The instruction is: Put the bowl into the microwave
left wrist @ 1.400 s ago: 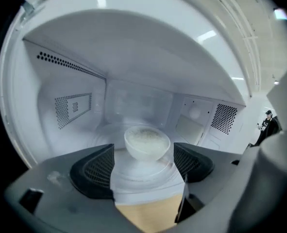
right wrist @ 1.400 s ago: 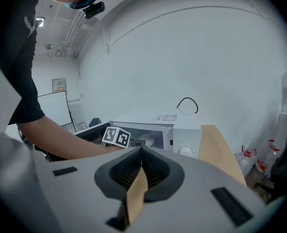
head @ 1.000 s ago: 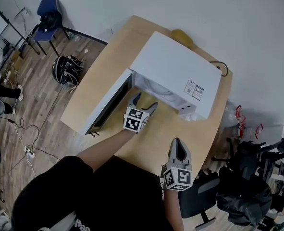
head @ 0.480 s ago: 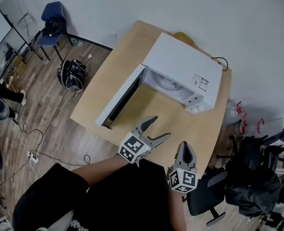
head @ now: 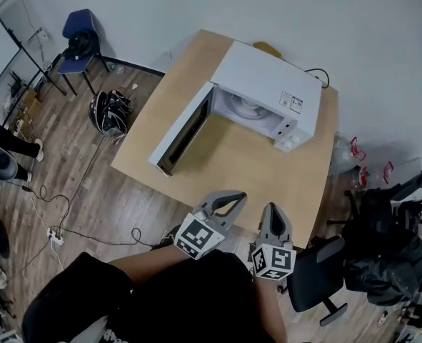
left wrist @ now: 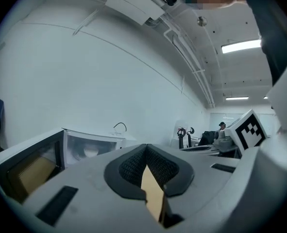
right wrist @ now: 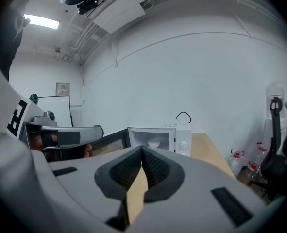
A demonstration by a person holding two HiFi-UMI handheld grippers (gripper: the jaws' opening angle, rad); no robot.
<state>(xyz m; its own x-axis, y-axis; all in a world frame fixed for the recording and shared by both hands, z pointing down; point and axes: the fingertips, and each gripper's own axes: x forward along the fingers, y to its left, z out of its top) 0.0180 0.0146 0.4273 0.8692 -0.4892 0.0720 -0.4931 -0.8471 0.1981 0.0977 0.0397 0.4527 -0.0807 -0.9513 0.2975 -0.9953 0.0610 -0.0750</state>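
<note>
The white microwave (head: 268, 91) stands on the wooden table (head: 246, 163) with its door (head: 186, 131) swung wide open to the left. A white bowl (right wrist: 153, 142) sits inside the cavity and also shows in the left gripper view (left wrist: 90, 153). My left gripper (head: 228, 200) is held near the table's front edge, far from the microwave. Its jaws have just been closing and are now shut with nothing between them (left wrist: 146, 152). My right gripper (head: 273, 214) hangs beside it, shut and empty (right wrist: 141, 154).
A black office chair (head: 318, 284) stands at the table's right front corner. A blue chair (head: 78, 31) and a dark bag (head: 111, 113) are on the wooden floor at the left, with cables nearby. Plastic bottles (head: 353, 166) sit right of the table.
Both grippers have drawn back from the microwave's mouth toward the person, the left one much further. The left jaws, wide open before, are now shut.
</note>
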